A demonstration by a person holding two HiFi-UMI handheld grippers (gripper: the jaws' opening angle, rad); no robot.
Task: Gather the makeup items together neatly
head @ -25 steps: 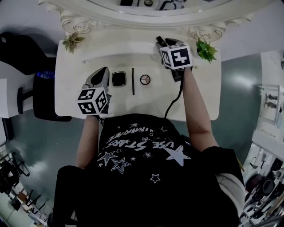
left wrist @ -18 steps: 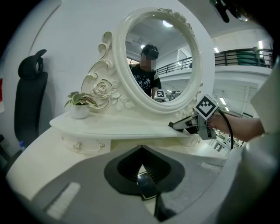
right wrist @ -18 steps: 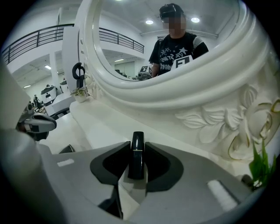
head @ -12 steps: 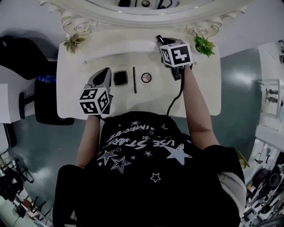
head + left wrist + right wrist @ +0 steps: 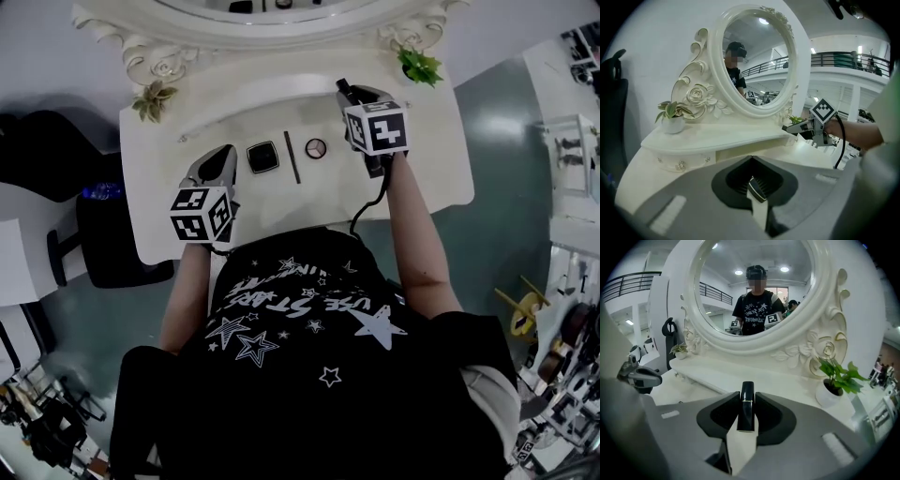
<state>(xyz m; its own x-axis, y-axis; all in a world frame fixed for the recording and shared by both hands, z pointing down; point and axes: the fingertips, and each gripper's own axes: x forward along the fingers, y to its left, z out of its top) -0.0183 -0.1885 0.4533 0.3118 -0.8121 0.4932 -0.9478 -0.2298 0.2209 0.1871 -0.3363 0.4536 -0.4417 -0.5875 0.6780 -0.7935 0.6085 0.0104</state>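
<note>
On the white vanity table (image 5: 427, 178) lie a square black compact (image 5: 263, 156), a thin dark pencil (image 5: 292, 157) and a round compact (image 5: 316, 147), side by side in a row. My right gripper (image 5: 343, 89) hovers to the right of the row, above the table's back part. It is shut on a black lipstick tube (image 5: 746, 405), which stands upright between the jaws of the right gripper (image 5: 746, 420). My left gripper (image 5: 222, 155) sits just left of the square compact. In its own view the left gripper (image 5: 757, 188) is shut, with nothing held.
An oval mirror (image 5: 750, 291) in an ornate white frame stands at the table's back. A raised shelf (image 5: 717, 140) runs under it. Small potted plants stand at the back left (image 5: 153, 97) and back right (image 5: 418, 66). A dark chair (image 5: 112, 234) is left of the table.
The head camera has swung, so the table sits higher and tilted in view. Both grippers keep nearly the same places beside the row. The three items have not moved.
</note>
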